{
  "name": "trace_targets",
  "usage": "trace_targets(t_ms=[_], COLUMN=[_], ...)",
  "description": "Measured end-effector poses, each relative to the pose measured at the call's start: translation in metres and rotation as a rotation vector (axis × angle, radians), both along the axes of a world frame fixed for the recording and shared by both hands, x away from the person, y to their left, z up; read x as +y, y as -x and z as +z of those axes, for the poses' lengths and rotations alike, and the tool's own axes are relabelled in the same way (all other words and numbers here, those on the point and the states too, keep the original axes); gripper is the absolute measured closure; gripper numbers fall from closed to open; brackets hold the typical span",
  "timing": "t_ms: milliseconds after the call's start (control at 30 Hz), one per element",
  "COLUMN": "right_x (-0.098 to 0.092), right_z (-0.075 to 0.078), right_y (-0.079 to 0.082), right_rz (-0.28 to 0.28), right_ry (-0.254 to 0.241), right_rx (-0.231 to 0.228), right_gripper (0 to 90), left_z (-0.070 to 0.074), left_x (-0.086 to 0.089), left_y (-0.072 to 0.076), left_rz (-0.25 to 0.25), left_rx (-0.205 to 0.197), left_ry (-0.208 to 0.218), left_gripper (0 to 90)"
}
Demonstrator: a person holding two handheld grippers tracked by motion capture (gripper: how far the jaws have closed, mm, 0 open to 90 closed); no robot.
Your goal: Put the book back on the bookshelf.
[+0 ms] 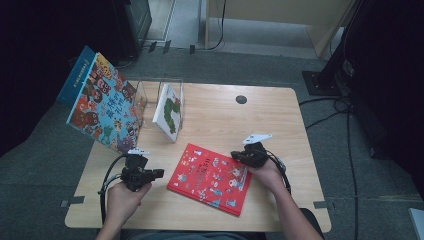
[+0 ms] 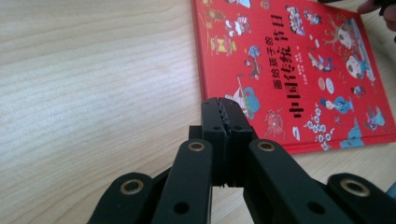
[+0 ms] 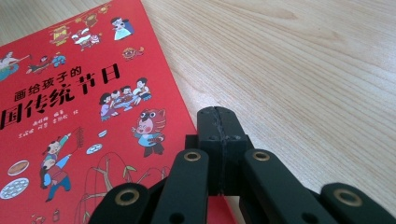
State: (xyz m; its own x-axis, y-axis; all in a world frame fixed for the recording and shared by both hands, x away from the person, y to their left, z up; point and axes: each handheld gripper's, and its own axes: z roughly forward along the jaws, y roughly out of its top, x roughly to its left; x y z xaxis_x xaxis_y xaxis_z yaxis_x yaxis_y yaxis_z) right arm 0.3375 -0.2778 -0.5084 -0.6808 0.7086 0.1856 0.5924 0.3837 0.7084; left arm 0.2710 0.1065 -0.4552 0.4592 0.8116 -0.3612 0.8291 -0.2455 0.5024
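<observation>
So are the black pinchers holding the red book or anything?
No, nothing is held. The left gripper and right gripper are both shut with nothing between the jaws, beside the red book lying flat on the table.

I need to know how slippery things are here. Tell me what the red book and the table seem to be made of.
Red book: printed card or paper cover, looks smooth with a slight sheen; whether it is laminated I cannot tell. Table: pale wood or wood-look laminate, matt, with straight grain lines plain in both gripper views.
</observation>
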Motion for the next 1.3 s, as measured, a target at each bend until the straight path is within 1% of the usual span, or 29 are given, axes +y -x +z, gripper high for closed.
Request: trace_targets(t_ms=[133,200,333,433,500,667,733,767,800,867,933,1067,1133,1200,1300], right_x=[0.001,0.001,-0.001,-0.001,-0.001,-0.003,-0.002,-0.002,-0.002,-0.002,-0.002,-0.002,-0.002,-0.001,-0.001], right_z=[0.0,-0.001,0.001,0.002,0.001,0.0,0.0,0.0,0.0,-0.001,-0.001,-0.001,-0.001,-0.002,-0.003], right_y=[0.0,0.001,0.006,0.006,0.006,0.004,0.004,0.004,0.004,0.004,0.004,0.004,0.004,0.003,0.003], right_rz=[0.0,0.0,0.009,0.01,0.001,-0.009,-0.008,-0.008,-0.008,-0.011,-0.01,-0.011,-0.017,-0.02,-0.024], right_ry=[0.007,0.01,-0.003,0.007,0.02,0.025,0.028,0.029,0.029,0.029,0.03,0.029,0.028,0.036,0.05], right_rx=[-0.006,-0.015,-0.019,-0.025,-0.027,-0.017,-0.021,-0.023,-0.023,-0.02,-0.022,-0.022,-0.02,-0.018,-0.009], right_gripper=[90.0,90.0,90.0,90.0,90.0,90.0,90.0,90.0,90.0,90.0,90.0,90.0,90.0,90.0,90.0], left_z=[-0.006,-0.009,-0.013,-0.019,-0.02,-0.023,-0.027,-0.029,-0.033,-0.036,-0.039,-0.039,-0.039,-0.04,-0.039], left_x=[-0.003,-0.004,-0.005,-0.006,-0.005,-0.01,-0.013,-0.014,-0.015,-0.017,-0.019,-0.021,-0.021,-0.022,-0.025], left_y=[0.004,0.006,0.009,0.014,0.015,0.021,0.024,0.025,0.025,0.025,0.026,0.026,0.024,0.023,0.018], left_rz=[-0.011,-0.02,-0.025,-0.034,-0.037,-0.043,-0.055,-0.058,-0.055,-0.055,-0.063,-0.061,-0.051,-0.035,-0.028], left_rx=[0.007,0.011,0.024,0.034,0.038,0.035,0.047,0.057,0.064,0.078,0.07,0.061,0.053,0.037,0.015], left_ry=[-0.001,-0.01,-0.005,-0.009,-0.008,-0.002,0.003,0.0,-0.012,-0.006,-0.013,0.006,0.008,0.004,-0.026], left_gripper=[90.0,90.0,90.0,90.0,90.0,90.0,90.0,90.0,90.0,90.0,90.0,90.0,90.0,90.0,90.0])
